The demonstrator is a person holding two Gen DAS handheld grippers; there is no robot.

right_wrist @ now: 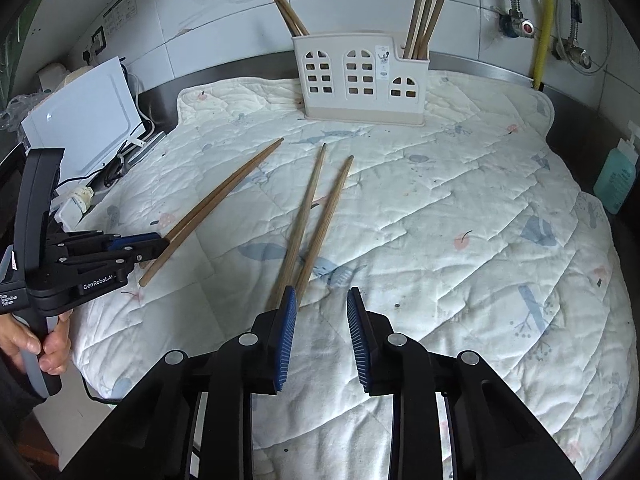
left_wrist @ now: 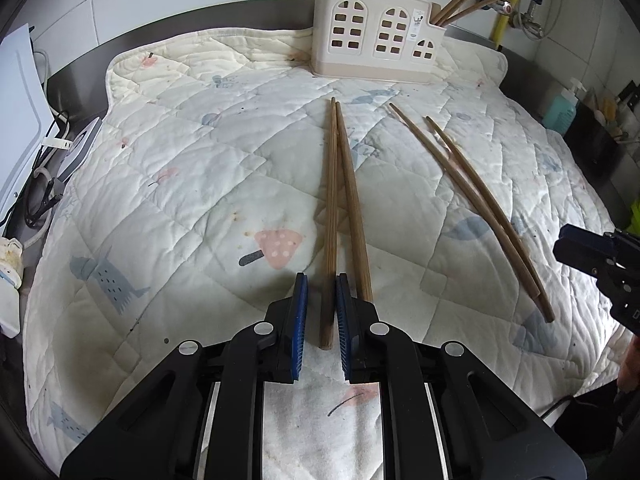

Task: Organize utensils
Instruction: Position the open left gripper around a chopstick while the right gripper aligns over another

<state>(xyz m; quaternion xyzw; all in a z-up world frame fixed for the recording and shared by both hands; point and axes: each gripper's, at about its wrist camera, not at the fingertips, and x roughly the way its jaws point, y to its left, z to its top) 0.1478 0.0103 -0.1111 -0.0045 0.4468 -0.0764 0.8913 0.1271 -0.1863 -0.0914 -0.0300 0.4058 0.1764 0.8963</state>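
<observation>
Two pairs of wooden chopsticks lie on a quilted mat (left_wrist: 180,184). My left gripper (left_wrist: 322,284) is open, its blue pads on either side of the thick end of one chopstick (left_wrist: 330,220) of the left pair; its mate (left_wrist: 352,208) lies just outside the right pad. The second pair (left_wrist: 476,200) lies to the right. My right gripper (right_wrist: 322,300) is open and empty, with the near ends of that second pair (right_wrist: 310,224) at its left pad. A cream utensil holder (left_wrist: 376,36) with several chopsticks stands at the back; it also shows in the right wrist view (right_wrist: 360,80).
A white appliance (right_wrist: 80,120) and cables sit left of the mat. A blue soap bottle (right_wrist: 616,180) stands at the right edge. Pipes and a valve (right_wrist: 524,28) run on the tiled wall. The steel counter rim surrounds the mat.
</observation>
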